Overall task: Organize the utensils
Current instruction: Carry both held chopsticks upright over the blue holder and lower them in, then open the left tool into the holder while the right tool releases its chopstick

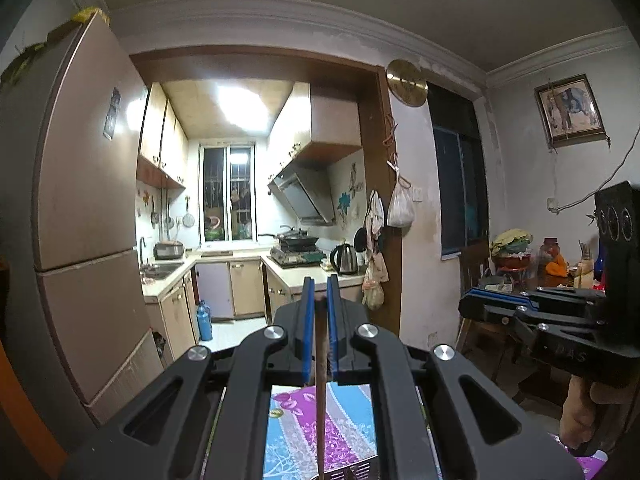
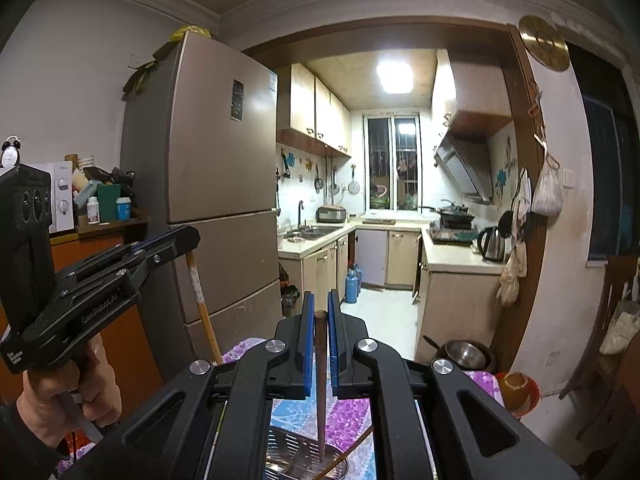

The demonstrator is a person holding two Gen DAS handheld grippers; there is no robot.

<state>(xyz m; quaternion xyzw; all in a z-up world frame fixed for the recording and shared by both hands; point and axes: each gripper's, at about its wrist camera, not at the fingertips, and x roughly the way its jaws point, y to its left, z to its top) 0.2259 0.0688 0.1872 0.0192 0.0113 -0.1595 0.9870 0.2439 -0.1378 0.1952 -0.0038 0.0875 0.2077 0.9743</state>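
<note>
My left gripper [image 1: 320, 284] points level and is shut on a thin light wooden chopstick [image 1: 320, 420] that hangs straight down between its blue pads. My right gripper [image 2: 320, 298] is shut on a dark brown chopstick [image 2: 321, 380], also hanging down, its tip over a slotted metal strainer [image 2: 286, 458] on the table. One more stick [image 2: 352, 450] lies slanted in that strainer. Each gripper shows in the other's view: the right gripper [image 1: 468, 303] on the right, the left gripper [image 2: 191, 236] on the left with its light chopstick [image 2: 202, 308] dangling below. A hand holds each grip.
A floral purple and blue tablecloth [image 1: 348, 420] covers the table below. A steel bowl [image 2: 466, 354] and an orange cup [image 2: 518, 392] stand at the table's right. A tall fridge [image 2: 216, 168] stands left of the kitchen doorway, and a cluttered side table [image 1: 552, 276] stands at the right.
</note>
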